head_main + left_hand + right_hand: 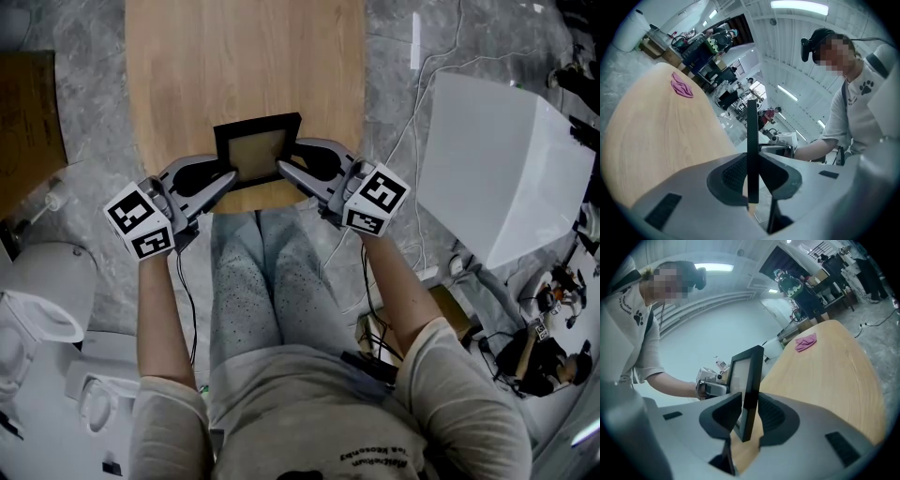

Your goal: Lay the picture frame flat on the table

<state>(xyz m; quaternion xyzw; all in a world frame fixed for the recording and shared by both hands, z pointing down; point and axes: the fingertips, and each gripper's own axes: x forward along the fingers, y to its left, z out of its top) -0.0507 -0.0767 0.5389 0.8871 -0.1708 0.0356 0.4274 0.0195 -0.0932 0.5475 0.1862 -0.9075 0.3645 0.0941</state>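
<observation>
The black rectangular picture frame (258,150) stands upright close to the near rim of the long light-wood surface (234,56), just above the person's knees (267,272). That position is the main hazard. If it tips toward the person, its top would likely pass over the rim and drop into the lap or onto the grey floor (84,141). The left tool (228,180) is narrow and clamped squarely on the frame's left edge, which runs straight between its pads. The right tool (281,169) is closed on the right edge, but the frame sits skewed between its pads, which seem to bear only near the top. That uneven hold could let the frame pivot or slide out on that side as it is lowered, so one corner would strike the wood first. Both tools reach in low, so their tips could get trapped beneath the frame as it comes down. Whether a stand sticks out behind the frame cannot be seen, and one could keep it from lying flat. Beyond the frame there is plenty of bare wood. The only other thing on it is a small crumpled pink cloth (682,86), well apart at the far end. The side rims lie just outside each tool, so sideways room is slim. A large white box (497,159) and loose cables (412,141) sit off the surface to the right, clear of the work.
</observation>
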